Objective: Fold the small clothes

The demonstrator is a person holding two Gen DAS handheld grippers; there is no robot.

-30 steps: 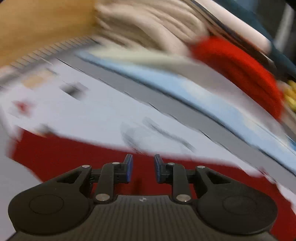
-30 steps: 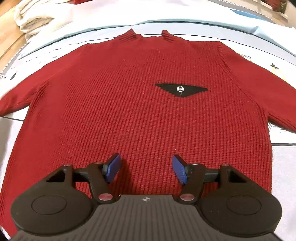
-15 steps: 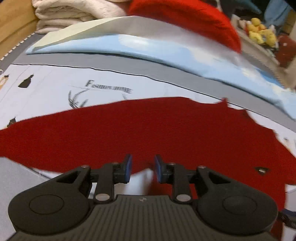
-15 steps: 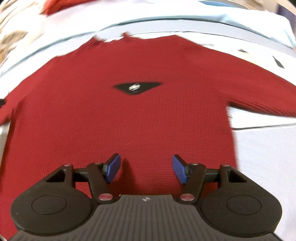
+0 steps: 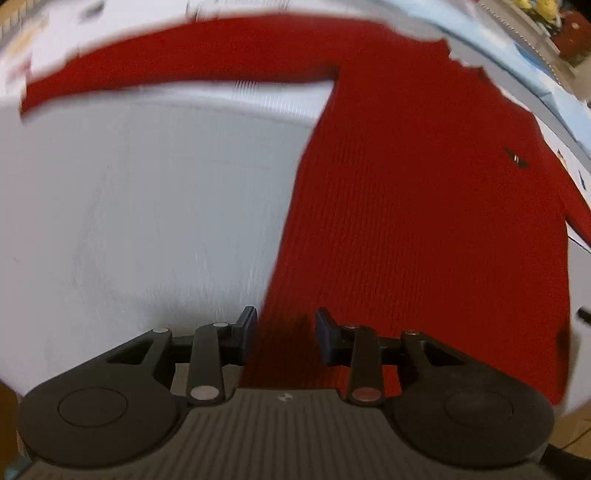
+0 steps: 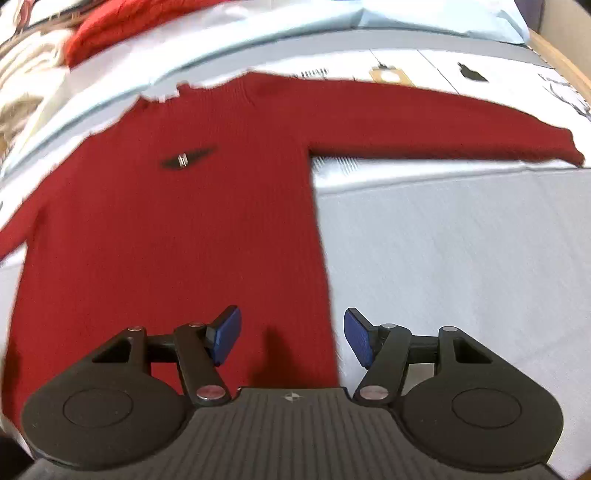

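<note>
A red knit sweater [image 6: 166, 229] with a small black chest patch [image 6: 186, 159] lies flat, front up, sleeves spread out. In the right wrist view its right sleeve [image 6: 443, 125] stretches to the right. My right gripper [image 6: 291, 338] is open and empty over the sweater's lower right side edge. In the left wrist view the sweater [image 5: 424, 206] fills the right half, its left sleeve [image 5: 177, 70] reaching left. My left gripper [image 5: 284, 332] is open and empty over the sweater's lower left side edge.
The sweater lies on a pale grey printed sheet [image 6: 461, 258]. A light blue cloth [image 6: 424, 18], a red knit pile [image 6: 122, 26] and folded cream clothes [image 6: 22, 85] lie at the far side. A wooden edge [image 6: 561, 62] runs at the far right.
Both grippers swung outward and down: the left now sits at the sweater's left side edge, the right at its right side edge. The left jaws have opened wider. The sweater has not moved.
</note>
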